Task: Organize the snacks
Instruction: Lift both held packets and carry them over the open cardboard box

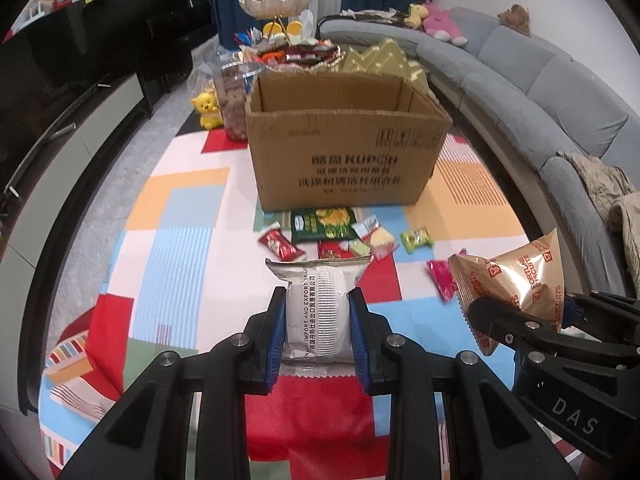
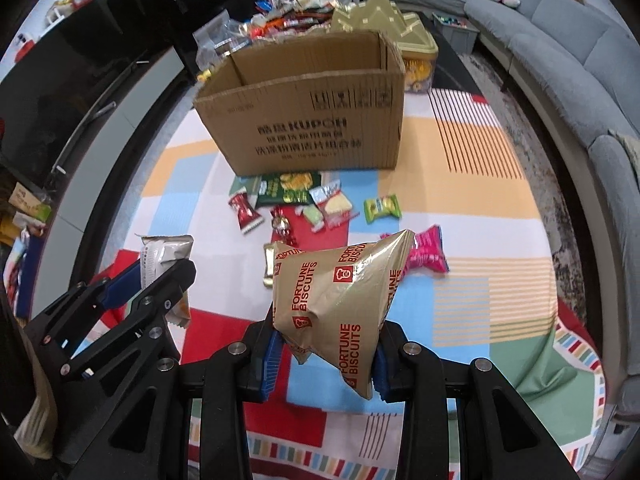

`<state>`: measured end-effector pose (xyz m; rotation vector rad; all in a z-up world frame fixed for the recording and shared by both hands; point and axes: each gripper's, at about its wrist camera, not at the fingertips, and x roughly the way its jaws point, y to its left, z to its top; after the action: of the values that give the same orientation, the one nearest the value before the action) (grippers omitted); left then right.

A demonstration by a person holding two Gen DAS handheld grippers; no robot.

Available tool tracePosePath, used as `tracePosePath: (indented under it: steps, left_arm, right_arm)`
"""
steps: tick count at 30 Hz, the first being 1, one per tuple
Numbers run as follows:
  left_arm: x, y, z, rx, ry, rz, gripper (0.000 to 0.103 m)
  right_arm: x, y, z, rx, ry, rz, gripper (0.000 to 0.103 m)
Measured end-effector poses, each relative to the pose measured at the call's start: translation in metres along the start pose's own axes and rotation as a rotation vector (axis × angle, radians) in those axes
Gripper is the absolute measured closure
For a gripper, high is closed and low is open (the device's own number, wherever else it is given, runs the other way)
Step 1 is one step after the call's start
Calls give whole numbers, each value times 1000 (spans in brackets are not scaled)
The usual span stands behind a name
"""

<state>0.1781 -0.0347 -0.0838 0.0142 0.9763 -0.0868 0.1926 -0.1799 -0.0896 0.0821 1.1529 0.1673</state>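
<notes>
My left gripper (image 1: 318,312) is shut on a silver snack packet (image 1: 318,304) and holds it above the colourful mat; the packet also shows in the right wrist view (image 2: 166,252). My right gripper (image 2: 326,340) is shut on a gold Fortune Biscuits bag (image 2: 340,292), which also shows at the right of the left wrist view (image 1: 516,284). An open cardboard box (image 1: 344,148) stands ahead of both grippers. Several small snack packets (image 1: 332,232) lie on the mat in front of the box, among them a green bag (image 2: 286,188) and a pink packet (image 2: 426,252).
Behind the box stand a tiered snack stand (image 1: 280,12), a gold tin (image 1: 380,58), a jar of snacks (image 1: 234,96) and a yellow bear toy (image 1: 208,110). A grey sofa (image 1: 540,92) curves along the right. A dark cabinet (image 1: 80,60) runs along the left.
</notes>
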Motion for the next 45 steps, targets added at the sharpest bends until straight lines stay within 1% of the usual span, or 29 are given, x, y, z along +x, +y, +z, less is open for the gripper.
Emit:
tracePosePath:
  steps: [16,28,36,45]
  left_arm:
    - [-24,9,47,-10,-92,-1,73]
    - [-32,11,97,1,-171,0,73]
    - [-26,9,131,17,-212,17,73]
    - [-2,17,163,7,-221,22,73]
  right_arm:
    - [-35,11,36,-49,-141,-30,65]
    - [-50,13,71,-83,-243,-38,65]
    - [-53,13,102,-97,-309,-40,65]
    - [-41,10,144,-105,-338,-53,65]
